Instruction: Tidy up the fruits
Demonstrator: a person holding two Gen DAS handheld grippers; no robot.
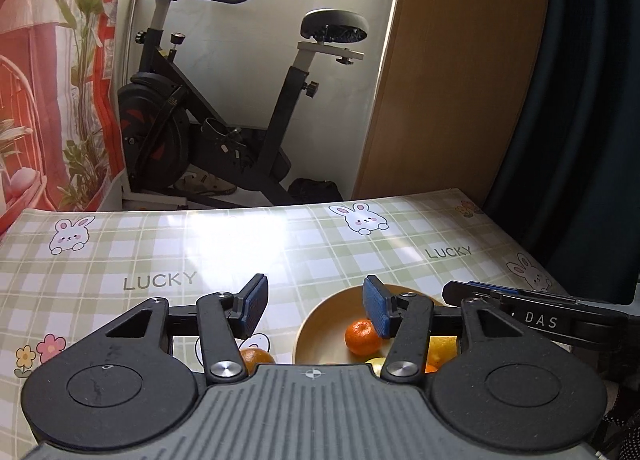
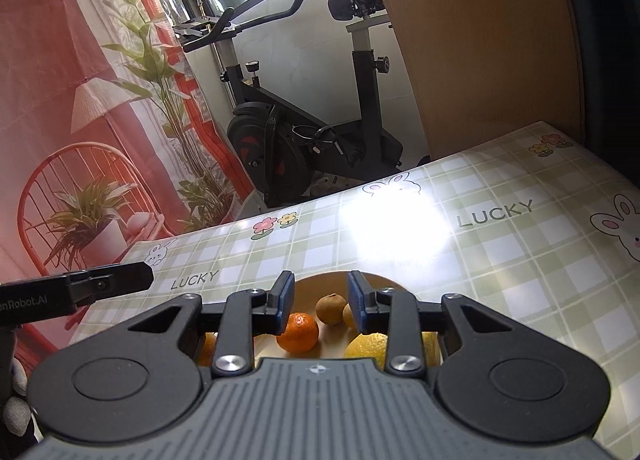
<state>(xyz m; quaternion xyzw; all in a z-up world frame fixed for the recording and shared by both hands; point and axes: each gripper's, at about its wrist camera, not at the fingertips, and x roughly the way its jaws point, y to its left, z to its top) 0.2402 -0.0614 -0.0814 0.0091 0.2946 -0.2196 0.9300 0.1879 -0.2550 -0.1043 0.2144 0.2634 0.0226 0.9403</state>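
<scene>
Orange mandarin point(image 1: 362, 337) and lemons point(image 2: 367, 345) already in plate point(image 1: 320, 320); one mandarin point(image 1: 256, 358) left outside on table. Left gripper point(image 1: 316, 310), right gripper point(image 2: 319, 302) spread, empty.

A shallow round tan plate point(image 2: 384, 284) sits on the counter and holds a small glossy orange mandarin point(image 2: 298, 332) at its 9 o'clock side. A dull brown round fruit point(image 2: 331, 309) lies at 12 o'clock, and a bumpy yellow lemon point(image 2: 366, 345) lies at 4 o'clock. Off the plate's 9 o'clock rim, a second orange mandarin point(image 1: 256, 358) lies on the counter, partly hidden.
</scene>
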